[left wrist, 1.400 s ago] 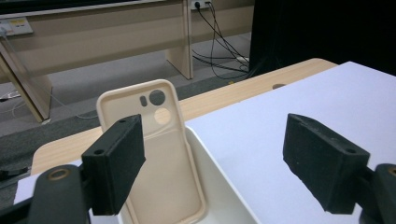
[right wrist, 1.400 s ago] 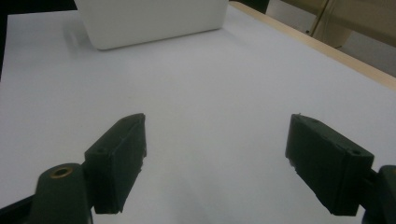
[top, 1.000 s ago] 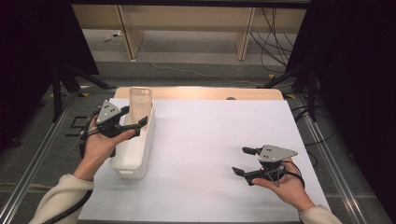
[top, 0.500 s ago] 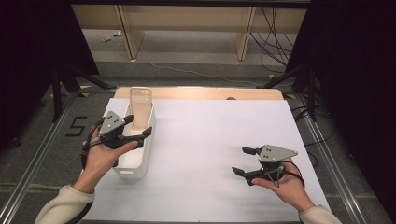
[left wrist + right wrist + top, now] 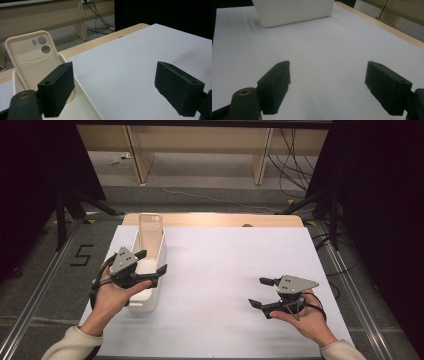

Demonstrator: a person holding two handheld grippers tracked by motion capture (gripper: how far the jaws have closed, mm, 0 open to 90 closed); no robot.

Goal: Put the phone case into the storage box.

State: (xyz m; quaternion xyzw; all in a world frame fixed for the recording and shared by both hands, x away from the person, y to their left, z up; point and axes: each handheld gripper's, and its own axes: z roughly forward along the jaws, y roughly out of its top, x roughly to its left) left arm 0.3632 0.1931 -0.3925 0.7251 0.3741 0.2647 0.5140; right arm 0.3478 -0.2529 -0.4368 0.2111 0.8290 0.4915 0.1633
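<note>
Left gripper [image 5: 150,262] hovers over white bin [image 5: 150,300], jaws wide, empty. Phone case [image 5: 32,57] leans inside. Right gripper [image 5: 262,292] idle, jaws wide. Next, probably: drop, pinch case edge.

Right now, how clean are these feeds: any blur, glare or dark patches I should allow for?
High view: sharp enough on the white table, with black surroundings at both sides and a bright floor beyond. Left gripper view: the phone case reads clearly, the near jaws are soft. Right gripper view: slightly hazy, the white bin is cut off at the top and the sheet looks evenly lit, without hard glare.
</note>
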